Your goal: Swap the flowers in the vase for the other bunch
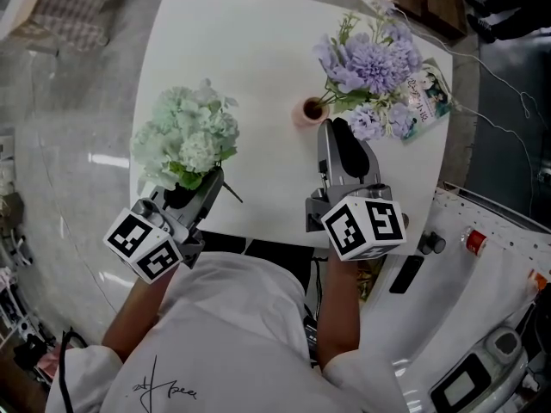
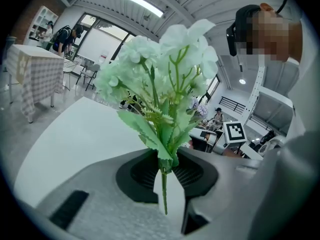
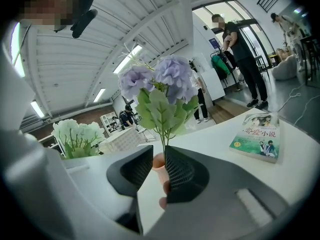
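A pale green and white bunch [image 1: 185,136] stands up from my left gripper [image 1: 194,186], near the table's left front edge. In the left gripper view the jaws are shut on the bunch's thin green stem [image 2: 164,184], with the blooms [image 2: 160,79] filling the view above. The purple bunch [image 1: 374,67] sits in a small pink vase [image 1: 308,110] on the white table [image 1: 241,41]. My right gripper [image 1: 333,127] is right behind the vase. In its own view the gripper [image 3: 159,151] is open, the vase [image 3: 158,164] and the purple bunch's stem [image 3: 163,144] showing in the gap.
A paperback book [image 1: 426,93] lies at the table's right edge under the purple blooms, also in the right gripper view as the book [image 3: 257,136]. White equipment [image 1: 482,256] stands to the right of the table. A checked-cloth table [image 1: 65,7] is far left.
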A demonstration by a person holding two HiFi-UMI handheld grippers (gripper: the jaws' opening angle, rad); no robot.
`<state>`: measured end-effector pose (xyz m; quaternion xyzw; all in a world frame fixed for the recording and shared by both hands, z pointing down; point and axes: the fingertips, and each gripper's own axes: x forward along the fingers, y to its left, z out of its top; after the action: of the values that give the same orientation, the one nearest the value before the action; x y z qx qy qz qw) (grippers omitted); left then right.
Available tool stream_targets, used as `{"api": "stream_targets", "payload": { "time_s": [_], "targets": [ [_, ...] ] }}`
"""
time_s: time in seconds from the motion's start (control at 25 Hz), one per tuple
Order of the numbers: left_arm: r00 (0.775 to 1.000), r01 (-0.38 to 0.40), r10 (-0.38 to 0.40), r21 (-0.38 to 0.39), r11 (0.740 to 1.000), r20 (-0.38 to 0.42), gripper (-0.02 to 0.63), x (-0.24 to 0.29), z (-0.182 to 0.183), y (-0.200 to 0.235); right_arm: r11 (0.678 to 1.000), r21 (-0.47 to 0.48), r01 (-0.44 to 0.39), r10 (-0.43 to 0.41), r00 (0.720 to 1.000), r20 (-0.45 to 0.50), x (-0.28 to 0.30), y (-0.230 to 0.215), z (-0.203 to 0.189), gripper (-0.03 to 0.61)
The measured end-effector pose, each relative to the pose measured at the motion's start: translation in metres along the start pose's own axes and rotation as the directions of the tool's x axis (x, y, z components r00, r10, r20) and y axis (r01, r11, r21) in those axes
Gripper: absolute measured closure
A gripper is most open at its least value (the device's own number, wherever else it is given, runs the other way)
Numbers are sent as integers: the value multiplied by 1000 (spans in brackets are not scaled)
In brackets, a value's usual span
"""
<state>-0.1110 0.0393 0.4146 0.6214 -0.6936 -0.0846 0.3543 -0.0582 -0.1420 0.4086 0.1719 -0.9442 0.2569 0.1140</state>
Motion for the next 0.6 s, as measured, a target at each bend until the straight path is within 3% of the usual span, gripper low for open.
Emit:
{"api": "stream_targets", "payload": {
  "time_s": [0.6],
  "targets": [
    [1000,-20,20,-18,1000,4,538,-4,4,18,999,-35,39,-39,999,-3,21,-11,1,479]
  ]
}}
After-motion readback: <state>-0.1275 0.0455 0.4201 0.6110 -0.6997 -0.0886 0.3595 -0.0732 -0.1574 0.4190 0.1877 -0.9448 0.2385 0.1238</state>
